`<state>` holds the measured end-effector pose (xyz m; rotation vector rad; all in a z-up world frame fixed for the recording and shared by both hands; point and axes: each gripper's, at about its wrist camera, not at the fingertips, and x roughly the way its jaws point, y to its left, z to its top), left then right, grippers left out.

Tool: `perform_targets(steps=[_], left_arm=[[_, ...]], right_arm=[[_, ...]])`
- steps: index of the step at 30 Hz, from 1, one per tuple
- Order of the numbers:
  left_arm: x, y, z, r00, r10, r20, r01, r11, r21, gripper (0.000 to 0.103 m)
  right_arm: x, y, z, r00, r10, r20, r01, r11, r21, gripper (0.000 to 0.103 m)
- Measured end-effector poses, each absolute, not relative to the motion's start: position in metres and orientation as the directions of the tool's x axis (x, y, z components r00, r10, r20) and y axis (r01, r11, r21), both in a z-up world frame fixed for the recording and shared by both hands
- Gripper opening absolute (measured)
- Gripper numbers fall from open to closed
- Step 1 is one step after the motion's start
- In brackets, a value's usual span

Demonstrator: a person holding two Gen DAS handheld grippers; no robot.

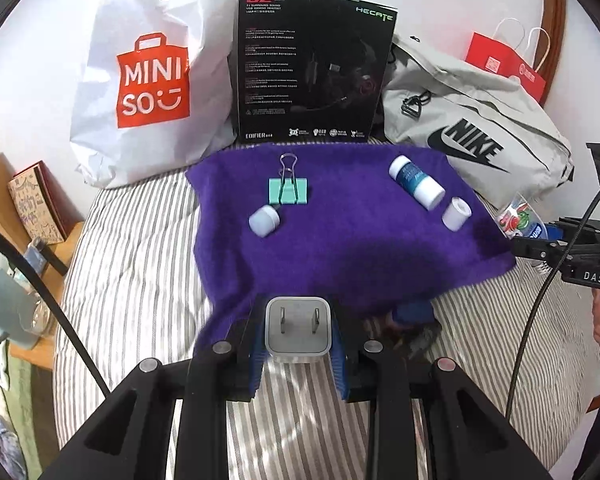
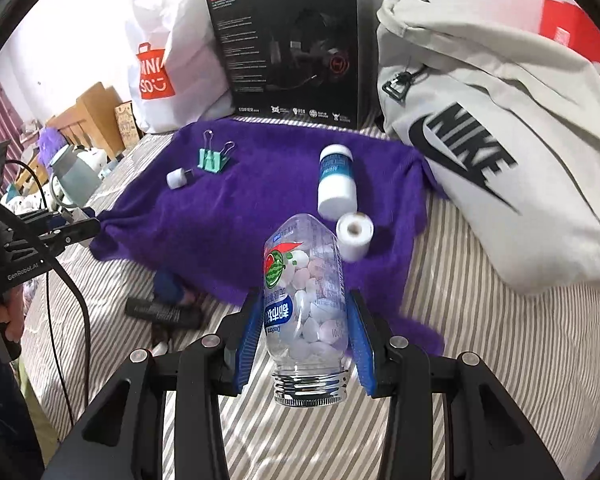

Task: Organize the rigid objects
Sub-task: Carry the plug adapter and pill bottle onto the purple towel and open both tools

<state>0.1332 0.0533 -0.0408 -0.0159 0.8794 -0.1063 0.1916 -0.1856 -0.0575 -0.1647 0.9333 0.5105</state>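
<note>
Purple cloth (image 1: pixel 340 240) already carries binder clip (image 1: pixel 288 191), two caps and bottle (image 1: pixel 416 182). Charger (image 1: pixel 298 330) is clamped in left gripper (image 1: pixel 298 344), candy jar (image 2: pixel 305 312) in right gripper (image 2: pixel 305 340); both remain unplaced.

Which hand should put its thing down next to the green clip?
Probably the left. The left gripper holds the white plug adapter, roughly in line with the mint-green binder clip on the purple towel. The right gripper, holding the clear candy bottle, sits nearer the towel's other side.

a bedroom at home; striped bedsheet (image 1: pixel 132 280), wooden headboard (image 2: pixel 94 114), shopping bag (image 1: pixel 148 76) against the wall
</note>
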Motion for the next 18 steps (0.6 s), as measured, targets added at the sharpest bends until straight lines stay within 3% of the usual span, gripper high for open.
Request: perform_targets(steps=[18], left_arm=[[0.207, 0.058, -0.068, 0.580, -0.115, -0.807, 0.079, 0.993, -0.085, 0.026]], right_arm=[[0.244, -0.159, -0.110, 0.408, 0.280, -0.869, -0.517, 0.855, 0.033, 0.041]])
